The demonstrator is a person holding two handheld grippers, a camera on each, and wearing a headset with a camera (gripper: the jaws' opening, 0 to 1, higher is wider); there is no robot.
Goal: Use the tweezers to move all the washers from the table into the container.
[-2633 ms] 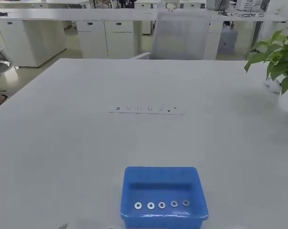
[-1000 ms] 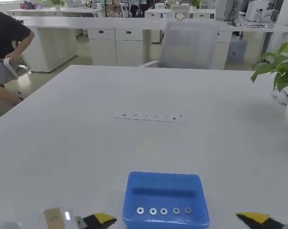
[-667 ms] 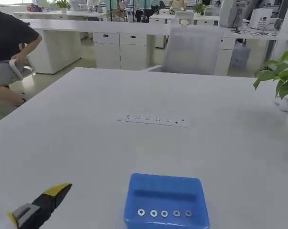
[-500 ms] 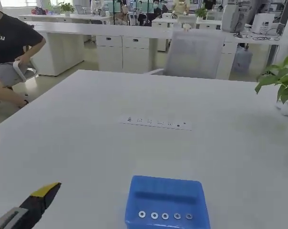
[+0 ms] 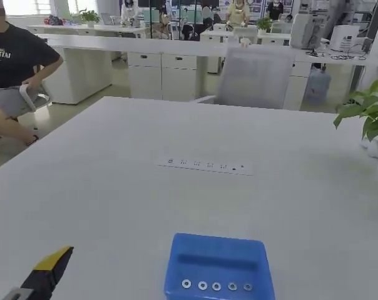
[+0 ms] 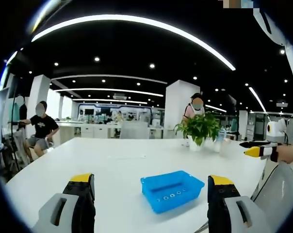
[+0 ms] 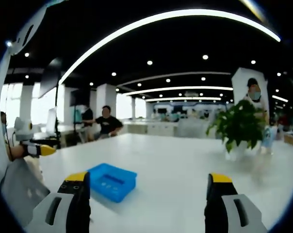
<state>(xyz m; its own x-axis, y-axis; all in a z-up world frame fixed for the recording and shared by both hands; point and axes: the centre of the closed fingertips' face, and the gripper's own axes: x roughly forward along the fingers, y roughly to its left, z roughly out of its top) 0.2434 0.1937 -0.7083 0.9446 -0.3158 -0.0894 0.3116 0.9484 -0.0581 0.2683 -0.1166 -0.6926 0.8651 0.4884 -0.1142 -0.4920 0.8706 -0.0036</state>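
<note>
Container (image 5: 217,259) sits on the table (image 5: 114,187), close to the near edge, about midway along it. Five washers (image 5: 216,286) lie inside, one row on the floor by the near wall, the row running parallel to the table's near edge. No washers seen loose on the table top. No tweezers seen.

Left gripper (image 6: 150,178): jaws wide apart, nothing between them. In its own view the container lies straight ahead, centred in the gap between the jaws, one corner turned toward the camera. In the head view its yellow tip shows at the near left corner of the frame, left of the container and apart from it.

Right gripper (image 7: 148,176): jaws wide apart, empty. In its view the container lies ahead and off to the left, past the left jaw, not in the gap.

Judgement: the left gripper is better lined up on the container and looks the nearer. With all visible washers already in, the transfer looks finished.
</note>
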